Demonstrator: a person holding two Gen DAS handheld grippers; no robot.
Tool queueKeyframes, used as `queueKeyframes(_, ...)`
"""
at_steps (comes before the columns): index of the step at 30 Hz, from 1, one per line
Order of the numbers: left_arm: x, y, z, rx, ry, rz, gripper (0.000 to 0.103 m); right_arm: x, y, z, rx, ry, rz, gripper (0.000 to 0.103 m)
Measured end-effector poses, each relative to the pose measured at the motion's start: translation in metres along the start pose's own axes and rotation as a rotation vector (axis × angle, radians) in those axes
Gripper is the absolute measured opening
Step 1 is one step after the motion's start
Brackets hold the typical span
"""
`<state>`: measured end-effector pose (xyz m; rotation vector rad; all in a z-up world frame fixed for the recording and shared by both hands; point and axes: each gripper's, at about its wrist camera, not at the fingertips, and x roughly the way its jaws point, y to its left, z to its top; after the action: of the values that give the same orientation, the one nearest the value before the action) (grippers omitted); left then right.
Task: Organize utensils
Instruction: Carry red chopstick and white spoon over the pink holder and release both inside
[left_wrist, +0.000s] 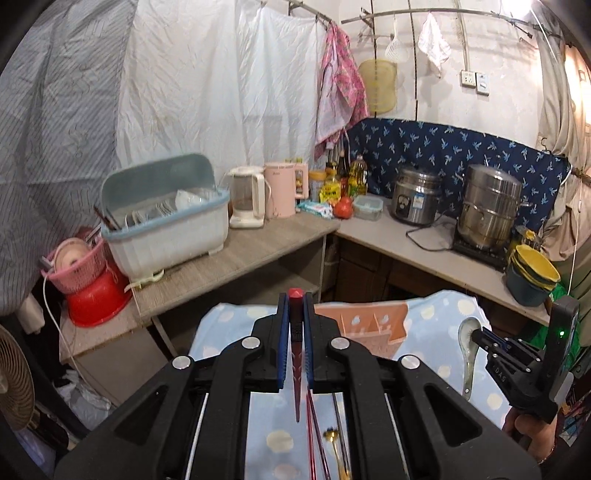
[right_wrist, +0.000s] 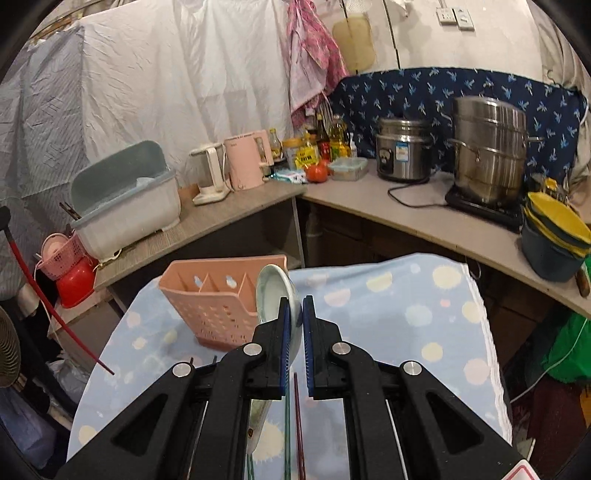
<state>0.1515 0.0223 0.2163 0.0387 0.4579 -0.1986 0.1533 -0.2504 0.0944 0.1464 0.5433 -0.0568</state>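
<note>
The left tool (left_wrist: 295, 314) is clamped shut on a red chopstick (left_wrist: 296, 369), raised above the table (left_wrist: 436, 314) with its dotted blue cloth. Only the right wrist view shows the right tool (right_wrist: 294, 317) closed on a ceramic spoon (right_wrist: 275, 291), beside the pink utensil holder (right_wrist: 214, 299) near the table's far edge. Only the left view shows the gold spoon (left_wrist: 332, 443) on the cloth.

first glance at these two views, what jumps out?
Each claw is shut on a utensil: the left claw pinches a red chopstick, the right claw a ceramic soup spoon. Just beyond them stands a pink slotted utensil holder on the dotted blue tablecloth.
</note>
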Motion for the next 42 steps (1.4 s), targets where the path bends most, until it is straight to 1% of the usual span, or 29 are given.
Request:
queueKeyframes(4,0.006,-0.009,0.037,0.004,-0.053,-0.004,0.007,0.013,0.010,0.029,-0.034,-0.068,0.003,0.007)
queueKeyframes(9,0.024,-0.023,0.076,0.008,-0.100,-0.023,0.007,0.037,0.023,0.050,-0.077,-0.139,0.015,0.007)
queueKeyframes(13,0.050,-0.032,0.090,0.007,-0.098,-0.029,0.007,0.062,0.031,0.059,-0.109,-0.184,0.024,0.007)
queueKeyframes(17,0.082,-0.035,0.094,0.000,-0.077,-0.031,0.007,0.090,0.037,0.056,-0.133,-0.195,0.031,0.007)
queueKeyframes(21,0.116,-0.035,0.088,-0.007,-0.039,-0.030,0.007,0.118,0.040,0.049,-0.136,-0.158,0.034,0.007)
queueKeyframes(24,0.142,-0.035,0.075,-0.008,0.005,-0.027,0.007,0.138,0.041,0.042,-0.129,-0.096,0.047,0.007)
queueKeyframes(29,0.175,-0.033,0.047,-0.025,0.086,-0.030,0.008,0.154,0.045,0.031,-0.118,-0.004,0.055,0.007)
queueKeyframes(31,0.181,-0.032,0.038,-0.028,0.099,-0.022,0.008,0.154,0.044,0.028,-0.092,0.028,0.063,0.010)
queueKeyframes(32,0.182,-0.032,0.033,-0.028,0.107,-0.014,0.013,0.153,0.044,0.028,-0.081,0.037,0.064,0.010)
queueKeyframes(33,0.183,-0.030,0.030,-0.033,0.113,-0.011,0.017,0.152,0.043,0.028,-0.072,0.048,0.064,0.013)
queueKeyframes(34,0.183,-0.029,0.028,-0.040,0.116,-0.011,0.027,0.149,0.041,0.029,-0.054,0.055,0.070,0.016)
queueKeyframes(35,0.182,-0.028,0.025,-0.043,0.115,-0.008,0.031,0.148,0.041,0.031,-0.043,0.057,0.076,0.016)
queueKeyframes(39,0.179,-0.026,0.016,-0.040,0.121,0.003,0.032,0.142,0.038,0.036,-0.034,0.056,0.090,0.016)
queueKeyframes(42,0.182,-0.023,0.009,-0.051,0.146,-0.006,0.032,0.138,0.032,0.035,-0.013,0.062,0.093,0.016)
